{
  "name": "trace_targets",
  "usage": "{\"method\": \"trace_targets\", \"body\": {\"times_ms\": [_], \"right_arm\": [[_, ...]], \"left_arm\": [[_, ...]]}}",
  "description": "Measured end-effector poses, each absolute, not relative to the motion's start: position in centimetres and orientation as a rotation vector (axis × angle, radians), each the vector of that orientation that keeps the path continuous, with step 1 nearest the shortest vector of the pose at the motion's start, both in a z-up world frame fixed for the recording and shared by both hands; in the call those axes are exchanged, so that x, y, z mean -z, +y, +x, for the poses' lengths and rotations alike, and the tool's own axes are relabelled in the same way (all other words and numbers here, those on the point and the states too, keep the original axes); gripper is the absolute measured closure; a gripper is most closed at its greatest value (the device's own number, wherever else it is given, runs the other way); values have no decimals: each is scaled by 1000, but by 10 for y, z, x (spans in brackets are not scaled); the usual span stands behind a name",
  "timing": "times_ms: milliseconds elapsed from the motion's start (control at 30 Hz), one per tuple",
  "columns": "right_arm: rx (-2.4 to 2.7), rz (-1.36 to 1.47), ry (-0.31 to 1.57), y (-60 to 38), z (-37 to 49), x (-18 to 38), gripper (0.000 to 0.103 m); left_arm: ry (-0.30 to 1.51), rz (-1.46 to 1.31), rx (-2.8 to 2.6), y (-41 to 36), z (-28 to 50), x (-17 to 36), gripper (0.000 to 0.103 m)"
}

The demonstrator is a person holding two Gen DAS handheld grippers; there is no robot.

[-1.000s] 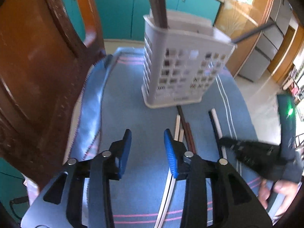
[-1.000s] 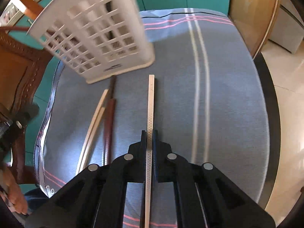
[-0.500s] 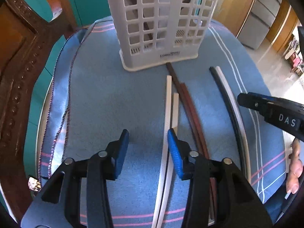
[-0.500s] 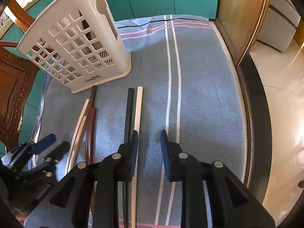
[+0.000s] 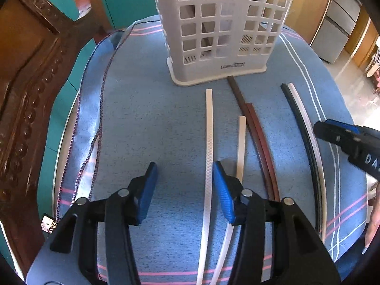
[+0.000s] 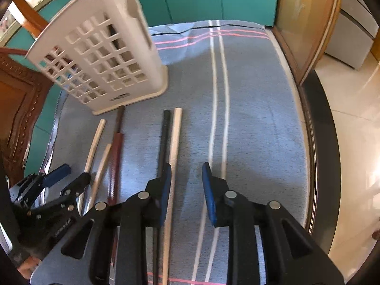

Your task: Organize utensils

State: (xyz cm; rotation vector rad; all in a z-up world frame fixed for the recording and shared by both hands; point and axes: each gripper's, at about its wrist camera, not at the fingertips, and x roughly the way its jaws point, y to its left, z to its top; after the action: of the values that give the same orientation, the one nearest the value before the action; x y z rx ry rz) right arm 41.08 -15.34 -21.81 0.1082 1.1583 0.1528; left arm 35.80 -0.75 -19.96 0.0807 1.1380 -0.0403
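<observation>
Six chopsticks lie in a row on the blue striped cloth, below the white utensil basket that stands at the top middle of the left wrist view. Some dark sticks already stand inside the basket. So the job looks partly done, and this step is picking up the next stick.

The left gripper is open, and its jaws have just been opening. The patterned white chopstick lies between them, close to the right pad, but nothing is squeezed. A second white chopstick and two brown chopsticks lie just to its right.

In the right wrist view, the right gripper is partly open and holds nothing. A second ago it was shut on the pale chopstick; now that stick lies on the cloth beside the black chopstick, by the left pad.

Next, I think the left gripper should close on the patterned stick, lift it and drop it into the basket.

The left wrist view also shows the basket nearer and the cloth closer than before.
</observation>
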Motion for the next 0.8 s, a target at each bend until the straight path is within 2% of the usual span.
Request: {"method": "trace_targets", "body": {"times_ms": [267,500,700,767,800], "right_arm": [[-68,-26,1158,-151,413,225,76],[-149,73,1121,-157,410,217,76],[-171,-32,1146,-131,405,229,76],[-203,-23,1147,-127,404,229,94],[-228,4,1157,-126,403,229,95]], "left_arm": [[1138,83,43,-5,358,199,53],[1139,87,34,-5,358,200,51],[1138,89,32,-6,357,200,51],[1137,90,31,-7,357,199,51],[1137,89,30,-8,357,199,51]]}}
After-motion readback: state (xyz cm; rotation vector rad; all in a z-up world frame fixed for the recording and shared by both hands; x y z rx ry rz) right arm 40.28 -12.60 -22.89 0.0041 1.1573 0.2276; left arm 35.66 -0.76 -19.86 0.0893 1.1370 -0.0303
